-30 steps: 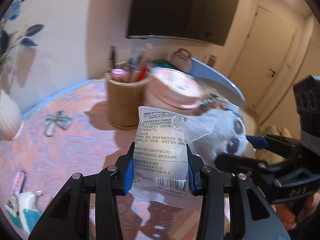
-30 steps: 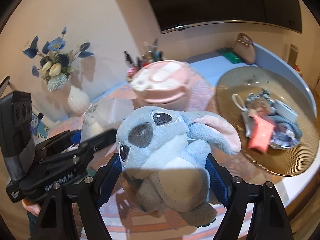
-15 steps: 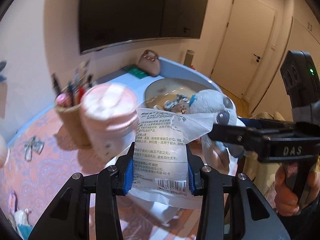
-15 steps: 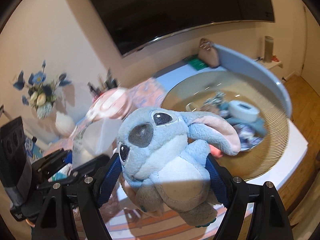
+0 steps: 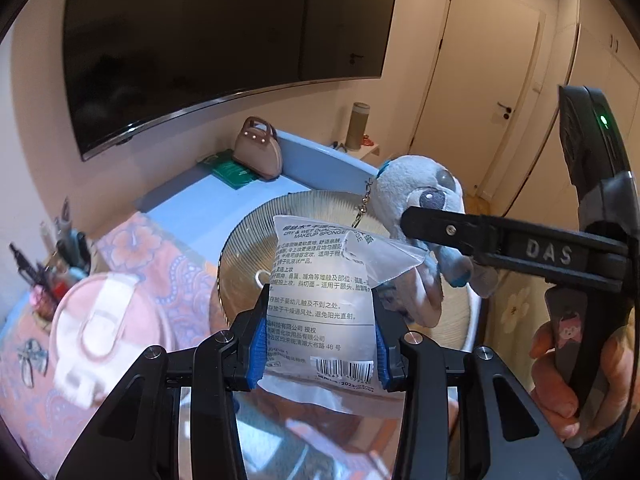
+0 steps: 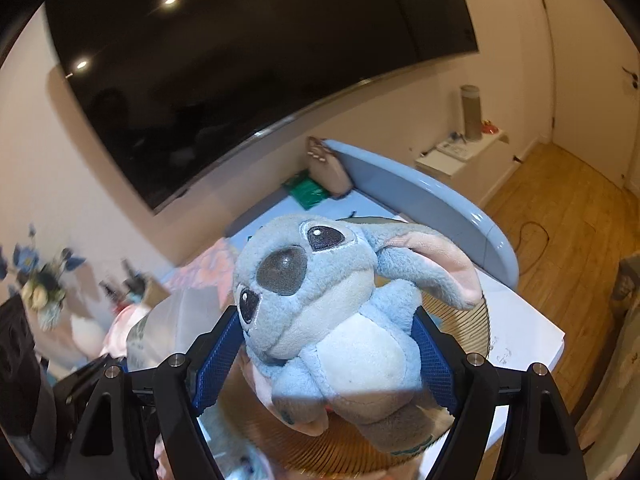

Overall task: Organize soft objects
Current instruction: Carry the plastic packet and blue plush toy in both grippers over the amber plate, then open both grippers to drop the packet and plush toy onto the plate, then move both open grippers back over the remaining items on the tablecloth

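My left gripper (image 5: 319,346) is shut on a clear packet of makeup sponges (image 5: 320,300) with printed text, held in the air over the ribbed golden round tray (image 5: 248,248). My right gripper (image 6: 326,354) is shut on a blue plush toy (image 6: 332,312) with big ears and dark eyes. The plush also shows in the left wrist view (image 5: 424,200), to the right of the packet and above the tray's right side. The tray shows under the plush in the right wrist view (image 6: 472,328). The tray's contents are hidden behind the packet and plush.
A pink lidded container (image 5: 104,320) and a pen holder (image 5: 52,280) stand left on the patterned cloth. A small tan handbag (image 5: 258,150) and a green booklet (image 5: 232,170) lie at the back by the wall. A flower vase (image 6: 44,292) stands far left.
Both grippers have swung right and forward with their loads, from over the pink container to over the golden tray. Both stay shut.
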